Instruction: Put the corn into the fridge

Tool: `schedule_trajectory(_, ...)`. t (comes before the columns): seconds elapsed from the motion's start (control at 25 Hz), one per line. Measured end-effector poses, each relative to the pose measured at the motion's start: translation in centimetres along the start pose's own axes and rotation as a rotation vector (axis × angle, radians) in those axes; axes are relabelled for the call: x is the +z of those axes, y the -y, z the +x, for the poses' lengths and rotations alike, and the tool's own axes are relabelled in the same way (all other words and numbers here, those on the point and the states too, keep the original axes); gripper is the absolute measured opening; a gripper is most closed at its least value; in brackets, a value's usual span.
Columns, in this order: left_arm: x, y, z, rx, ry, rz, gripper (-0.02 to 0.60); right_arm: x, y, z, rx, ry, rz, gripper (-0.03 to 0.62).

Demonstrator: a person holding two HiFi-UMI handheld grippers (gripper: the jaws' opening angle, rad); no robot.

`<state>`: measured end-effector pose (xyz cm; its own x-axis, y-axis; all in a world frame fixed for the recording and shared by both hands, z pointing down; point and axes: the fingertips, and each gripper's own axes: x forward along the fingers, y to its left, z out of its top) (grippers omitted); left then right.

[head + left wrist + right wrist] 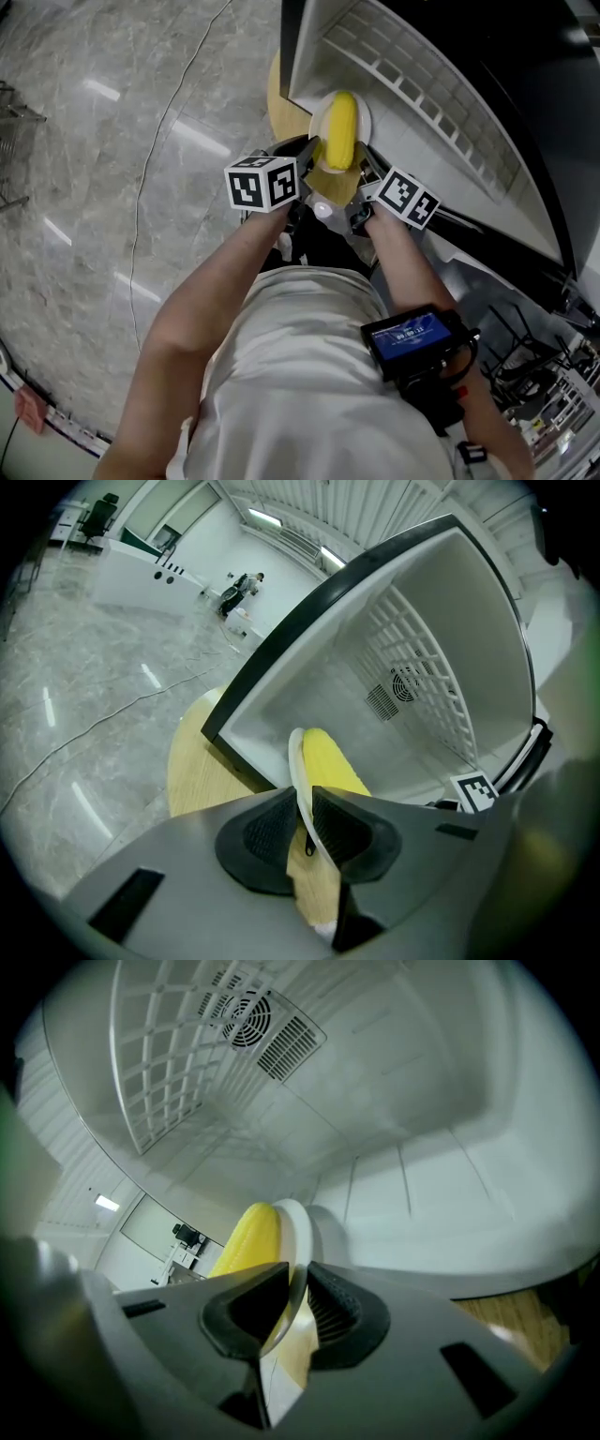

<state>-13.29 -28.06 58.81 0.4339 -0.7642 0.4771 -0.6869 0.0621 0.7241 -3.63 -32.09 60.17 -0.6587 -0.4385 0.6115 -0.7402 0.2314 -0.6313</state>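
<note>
A yellow corn cob (341,131) lies on a small white plate (365,120) held at the mouth of the open white fridge (422,103). My left gripper (309,152) is shut on the plate's left rim and my right gripper (364,161) on its right rim. In the left gripper view the plate (294,761) stands edge-on between the pads of my left gripper (307,822), with the corn (333,766) beyond it. The right gripper view shows my right gripper (298,1302) clamped on the plate (296,1227), with the corn (247,1241) to its left.
The fridge (375,667) stands on a round wooden table (276,94). A white wire grid (427,658) and a fan vent (248,1016) line the fridge's inside. A thin cable (159,141) runs across the marble floor. A device with a screen (412,337) is strapped to the person's right forearm.
</note>
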Motion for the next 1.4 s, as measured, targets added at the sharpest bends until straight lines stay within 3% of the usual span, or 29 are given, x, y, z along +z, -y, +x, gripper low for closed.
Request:
schedule_trajectory(0.44,2.4,0.9,3.3,0.001,0.023,0.047,0.051,2.8,1.5,1.0,-0.017,0.055,0.013,0.055)
schedule_trajectory(0.92,4.5,1.2,6.0,0.009,0.047,0.038,0.051,5.6,2.2,1.7,-0.050,0.098,0.017,0.055)
schedule_trajectory(1.4,5.3,1.4,9.8,0.039,-0.003,0.121,0.052,7.9,4.4,2.5,-0.141,0.121,-0.010,0.055)
